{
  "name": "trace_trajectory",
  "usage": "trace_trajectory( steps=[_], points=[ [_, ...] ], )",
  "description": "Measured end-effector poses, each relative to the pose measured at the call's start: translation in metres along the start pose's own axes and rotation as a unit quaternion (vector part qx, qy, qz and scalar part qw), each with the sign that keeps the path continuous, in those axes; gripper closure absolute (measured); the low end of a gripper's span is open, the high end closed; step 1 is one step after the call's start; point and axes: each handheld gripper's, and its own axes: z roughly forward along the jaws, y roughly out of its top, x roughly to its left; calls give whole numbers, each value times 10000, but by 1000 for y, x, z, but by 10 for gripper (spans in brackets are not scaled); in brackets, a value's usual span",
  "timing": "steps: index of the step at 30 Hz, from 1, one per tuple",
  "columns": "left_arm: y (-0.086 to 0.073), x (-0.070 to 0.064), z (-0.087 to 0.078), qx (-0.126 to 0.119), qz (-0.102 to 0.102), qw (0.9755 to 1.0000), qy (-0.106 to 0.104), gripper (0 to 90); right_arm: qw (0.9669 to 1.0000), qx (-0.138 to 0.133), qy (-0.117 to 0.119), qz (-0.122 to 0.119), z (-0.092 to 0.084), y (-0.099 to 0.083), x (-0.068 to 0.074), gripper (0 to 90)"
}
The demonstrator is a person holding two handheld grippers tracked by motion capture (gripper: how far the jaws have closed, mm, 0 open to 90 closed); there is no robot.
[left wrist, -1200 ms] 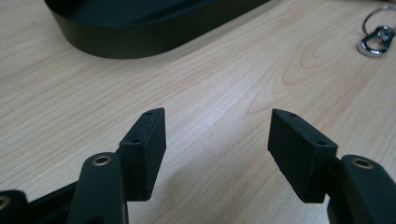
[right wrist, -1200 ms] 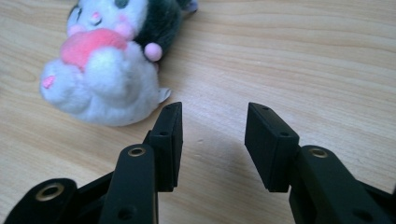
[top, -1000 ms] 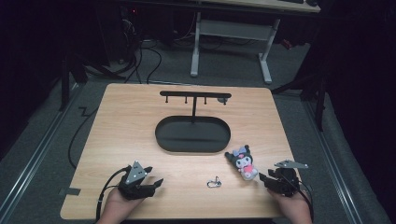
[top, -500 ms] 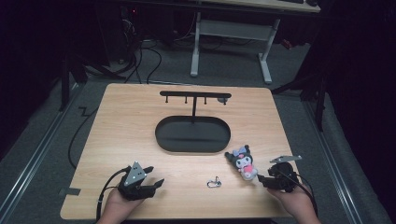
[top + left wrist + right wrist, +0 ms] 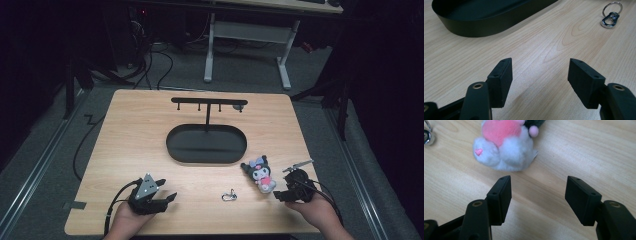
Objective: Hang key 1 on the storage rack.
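The wooden table (image 5: 150, 130) carries the black oval tray (image 5: 206, 144), unmoved. The plush toy (image 5: 261, 173) lies just beside the right gripper (image 5: 278, 195), whose jaws have just been opening, empty, perhaps backing slightly away. The left gripper (image 5: 167, 198) stays spread, empty.

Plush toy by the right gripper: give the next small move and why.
Probably ease the right gripper forward around the plush toy: its jaws, which have just been opening, stand empty just short of the toy, which lies loose on the table.
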Motion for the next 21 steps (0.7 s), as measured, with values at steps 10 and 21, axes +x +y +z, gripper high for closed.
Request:
trace_trajectory(
  steps=[10,21],
  points=[
    [0,-1,1,34,29,10000,-29,372,9977,610,-42,-281,0,9,9,306],
    [0,-1,1,53,49,10000,-50,372,9960,850,-6,-272,2,20,16,201]
  ],
)
